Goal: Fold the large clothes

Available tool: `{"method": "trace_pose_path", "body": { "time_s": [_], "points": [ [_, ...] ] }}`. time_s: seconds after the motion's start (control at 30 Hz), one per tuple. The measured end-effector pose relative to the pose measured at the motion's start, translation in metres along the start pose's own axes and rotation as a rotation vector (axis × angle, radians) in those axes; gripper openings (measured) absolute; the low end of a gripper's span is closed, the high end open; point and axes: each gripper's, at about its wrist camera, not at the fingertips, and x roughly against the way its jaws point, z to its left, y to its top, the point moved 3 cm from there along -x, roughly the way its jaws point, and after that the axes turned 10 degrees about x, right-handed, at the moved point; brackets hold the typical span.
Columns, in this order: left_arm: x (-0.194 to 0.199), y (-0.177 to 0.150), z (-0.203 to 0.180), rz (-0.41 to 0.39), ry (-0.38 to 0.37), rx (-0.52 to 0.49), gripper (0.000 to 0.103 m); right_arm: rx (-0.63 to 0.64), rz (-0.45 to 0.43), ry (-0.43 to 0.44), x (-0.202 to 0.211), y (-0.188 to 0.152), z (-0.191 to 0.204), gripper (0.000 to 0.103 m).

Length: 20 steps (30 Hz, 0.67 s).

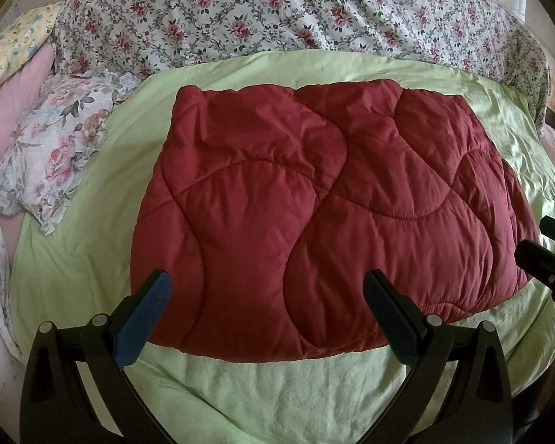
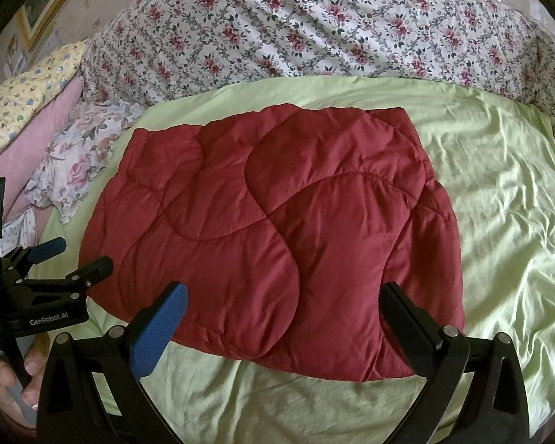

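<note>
Red quilted garment (image 1: 314, 207) folded, long axis sideways on green sheet (image 1: 277, 388)

Black fingers (image 2: 407, 318), blue pad (image 2: 159, 333), silver screws (image 2: 449, 330)

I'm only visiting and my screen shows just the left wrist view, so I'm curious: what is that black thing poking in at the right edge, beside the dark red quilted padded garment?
Observer: That's the right gripper. Its own view shows both fingers spread wide, pointing at the near edge of the dark red quilted garment and gripping nothing.
Operator: Does a machine carry the one I'm looking through?
Observer: No. A bare human hand holds the left gripper by its handle.
Operator: Any writing on it?
Observer: Yes, white lettering on its black body reads "GenRobot.AI".
</note>
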Motion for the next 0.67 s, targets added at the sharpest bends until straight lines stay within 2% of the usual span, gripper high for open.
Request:
{"method": "trace_pose_path", "body": {
  "time_s": [0.67],
  "points": [
    [-0.0004, -0.0038, -0.0034, 0.002, -0.007, 0.001, 0.103, -0.027, 0.002, 0.002, -0.0014, -0.0049, -0.008, 0.103]
  ]
}}
